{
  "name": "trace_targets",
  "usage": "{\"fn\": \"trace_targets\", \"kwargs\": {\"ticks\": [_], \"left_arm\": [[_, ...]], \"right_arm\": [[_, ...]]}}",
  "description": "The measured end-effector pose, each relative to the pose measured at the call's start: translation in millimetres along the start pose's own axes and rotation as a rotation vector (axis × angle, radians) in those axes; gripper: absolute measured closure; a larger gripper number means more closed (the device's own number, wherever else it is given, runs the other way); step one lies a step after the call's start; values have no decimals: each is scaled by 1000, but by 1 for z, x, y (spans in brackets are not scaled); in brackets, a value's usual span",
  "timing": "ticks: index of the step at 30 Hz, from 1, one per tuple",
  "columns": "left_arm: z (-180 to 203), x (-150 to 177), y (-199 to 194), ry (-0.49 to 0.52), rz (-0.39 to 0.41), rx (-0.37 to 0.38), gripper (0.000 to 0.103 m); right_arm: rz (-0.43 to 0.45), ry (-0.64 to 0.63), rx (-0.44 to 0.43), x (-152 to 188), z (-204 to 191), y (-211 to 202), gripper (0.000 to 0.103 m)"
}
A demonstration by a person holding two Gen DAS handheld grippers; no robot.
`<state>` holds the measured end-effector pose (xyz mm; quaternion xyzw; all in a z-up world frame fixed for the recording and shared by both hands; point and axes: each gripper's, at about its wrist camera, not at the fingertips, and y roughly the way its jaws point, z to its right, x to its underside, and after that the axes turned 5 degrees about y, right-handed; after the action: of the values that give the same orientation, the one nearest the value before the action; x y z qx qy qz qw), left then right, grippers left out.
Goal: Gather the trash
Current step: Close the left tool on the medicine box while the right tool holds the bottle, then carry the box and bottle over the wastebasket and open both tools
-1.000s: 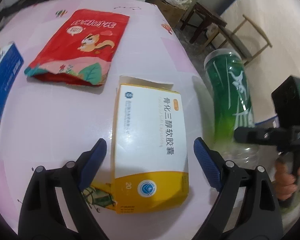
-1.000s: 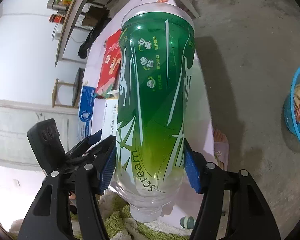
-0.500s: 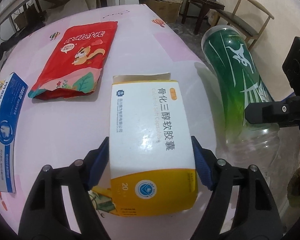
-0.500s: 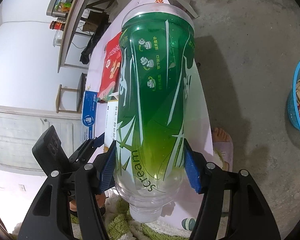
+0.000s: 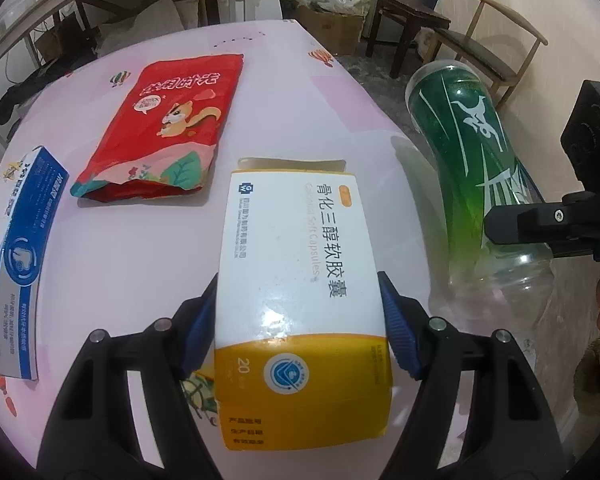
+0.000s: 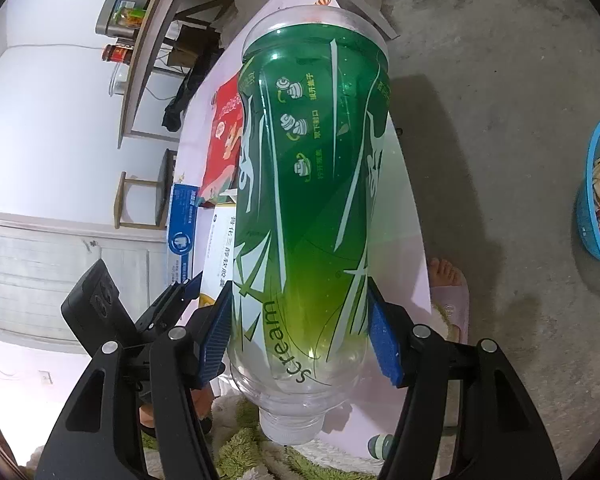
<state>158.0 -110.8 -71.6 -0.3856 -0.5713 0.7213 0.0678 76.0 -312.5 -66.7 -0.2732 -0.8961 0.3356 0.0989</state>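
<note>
The left hand-held gripper [image 5: 300, 320], its jaws just closing, pinches the medicine box [image 5: 300, 304] on the pink desk [image 5: 120, 264]. The right hand-held gripper [image 6: 302, 332] clamps the green bottle [image 6: 316, 184]; beyond lies a red snack bag [image 5: 164, 128].

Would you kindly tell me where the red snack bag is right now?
In the left wrist view, the red snack bag lies flat on the pink table, between the blue box at the left edge and the white-and-yellow medicine box.
</note>
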Motion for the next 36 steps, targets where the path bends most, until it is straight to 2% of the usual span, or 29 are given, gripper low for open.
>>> {"fn": "trace_targets", "kwargs": {"ticks": [15,20,24,27,29,33,36], "left_arm": [[3,3,-25,-6,52,-5,34],[0,0,-38,-19,75,27,35],[5,-15,-58,-9,133,94,35],[18,-31,-65,18,152,155,35],[34,-46,-66,38,151,228,35],[89,-79,-51,123,103,347,35],[137,-97,-28,175,21,439,34]], "right_arm": [[2,-16,-28,-1,7,-6,43],[36,-1,-74,0,13,-23,43],[140,31,-133,4,31,-66,43],[277,77,-140,14,57,-117,43],[392,132,-135,28,85,-158,43],[539,258,-86,59,145,-210,43],[563,363,-73,78,191,-220,43]]}}
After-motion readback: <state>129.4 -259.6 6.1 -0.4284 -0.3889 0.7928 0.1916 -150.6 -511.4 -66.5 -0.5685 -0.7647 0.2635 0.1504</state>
